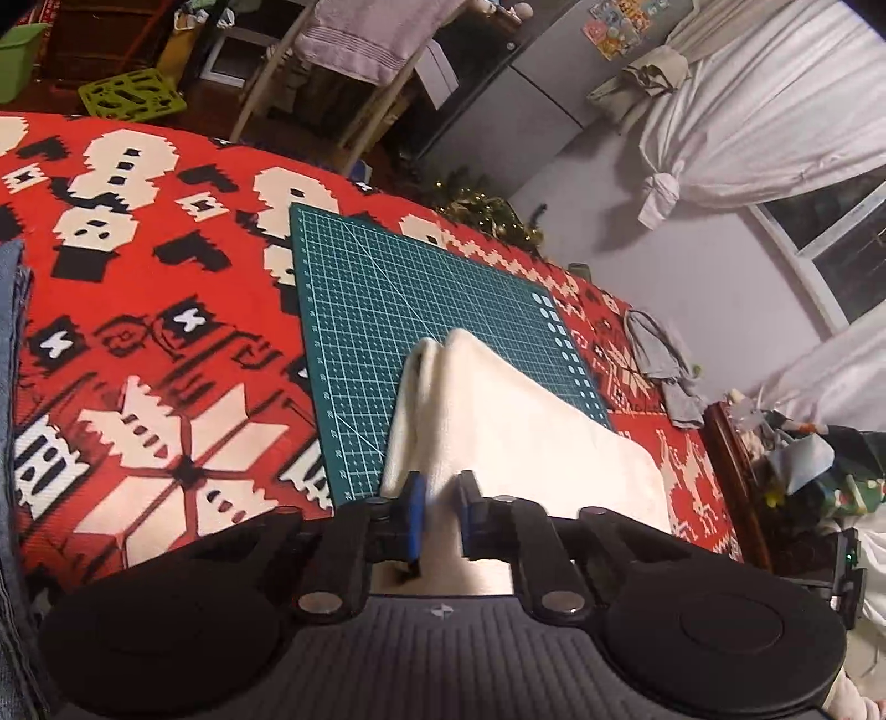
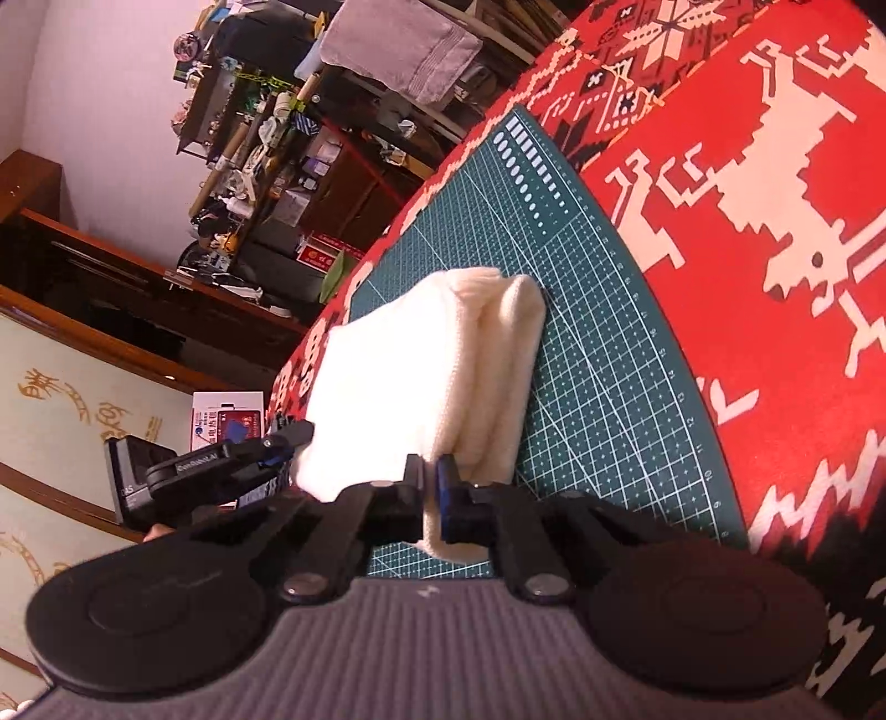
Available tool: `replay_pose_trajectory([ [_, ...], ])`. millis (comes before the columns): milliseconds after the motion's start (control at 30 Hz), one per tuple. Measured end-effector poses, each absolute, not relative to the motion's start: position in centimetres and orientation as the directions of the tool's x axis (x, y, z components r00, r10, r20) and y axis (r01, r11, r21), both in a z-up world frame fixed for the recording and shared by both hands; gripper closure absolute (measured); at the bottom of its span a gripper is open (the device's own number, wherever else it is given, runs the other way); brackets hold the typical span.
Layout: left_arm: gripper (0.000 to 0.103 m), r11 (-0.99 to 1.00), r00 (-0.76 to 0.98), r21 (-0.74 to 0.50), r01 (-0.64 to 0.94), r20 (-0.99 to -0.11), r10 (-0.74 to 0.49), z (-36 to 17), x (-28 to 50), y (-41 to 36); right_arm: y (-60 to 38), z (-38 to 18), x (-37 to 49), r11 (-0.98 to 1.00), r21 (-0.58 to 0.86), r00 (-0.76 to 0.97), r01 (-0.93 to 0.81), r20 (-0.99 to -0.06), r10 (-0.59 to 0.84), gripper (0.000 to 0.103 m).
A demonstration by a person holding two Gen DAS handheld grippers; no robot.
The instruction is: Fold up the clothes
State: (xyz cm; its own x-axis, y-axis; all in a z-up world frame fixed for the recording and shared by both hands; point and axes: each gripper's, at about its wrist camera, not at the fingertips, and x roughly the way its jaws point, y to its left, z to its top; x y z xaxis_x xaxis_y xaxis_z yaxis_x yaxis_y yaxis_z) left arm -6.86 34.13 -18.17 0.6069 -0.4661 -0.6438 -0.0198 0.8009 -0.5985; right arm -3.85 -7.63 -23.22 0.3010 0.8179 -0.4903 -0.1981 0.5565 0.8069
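A white cloth (image 1: 515, 421), folded into several layers, hangs partly lifted over a green cutting mat (image 1: 376, 288) on a red patterned blanket (image 1: 166, 332). My left gripper (image 1: 441, 495) is shut on one near corner of the cloth, which runs between its blue pads. In the right wrist view the same white cloth (image 2: 410, 360) rises off the mat (image 2: 598, 343), and my right gripper (image 2: 431, 479) is shut on its other near corner. The left gripper (image 2: 282, 440) shows there at the cloth's left edge. The cloth's far fold rests on the mat.
Blue jeans (image 1: 11, 387) lie at the blanket's left edge and a grey garment (image 1: 659, 360) at its far right. Beyond the bed stand a wooden rack with a towel (image 1: 360, 39), green baskets (image 1: 133, 94), cluttered shelves (image 2: 260, 127) and a dark wooden cabinet (image 2: 111, 277).
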Motion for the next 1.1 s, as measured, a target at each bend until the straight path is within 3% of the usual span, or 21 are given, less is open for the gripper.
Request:
replay_pose_trajectory([
  [433, 0.097, 0.712, 0.563, -0.700, -0.065, -0.614, -0.553, -18.6, -12.0, 31.2, -10.8, -23.6, 1.3, 0.579, 0.789, 0.292, -0.206, -0.515, 0.806, 0.099],
  [567, 0.097, 0.701, 0.583, -0.709, -0.078, -0.603, -0.545, -18.9, -14.6, 28.7, -12.6, -23.1, 3.0, 0.603, 0.774, 0.347, -0.191, -0.522, 0.779, 0.092],
  [867, 0.097, 0.612, 0.643, -0.776, -0.154, -0.549, -0.535, -20.0, -19.6, 24.5, -15.1, -21.8, 0.4, 0.596, 0.772, 0.378, -0.221, -0.496, 0.782, 0.092],
  [1100, 0.097, 0.548, 0.742, -0.813, -0.195, -0.488, -0.459, -20.4, -23.0, 21.5, -14.6, -21.5, -3.6, 0.542, 0.806, 0.342, -0.238, -0.453, 0.824, 0.092],
])
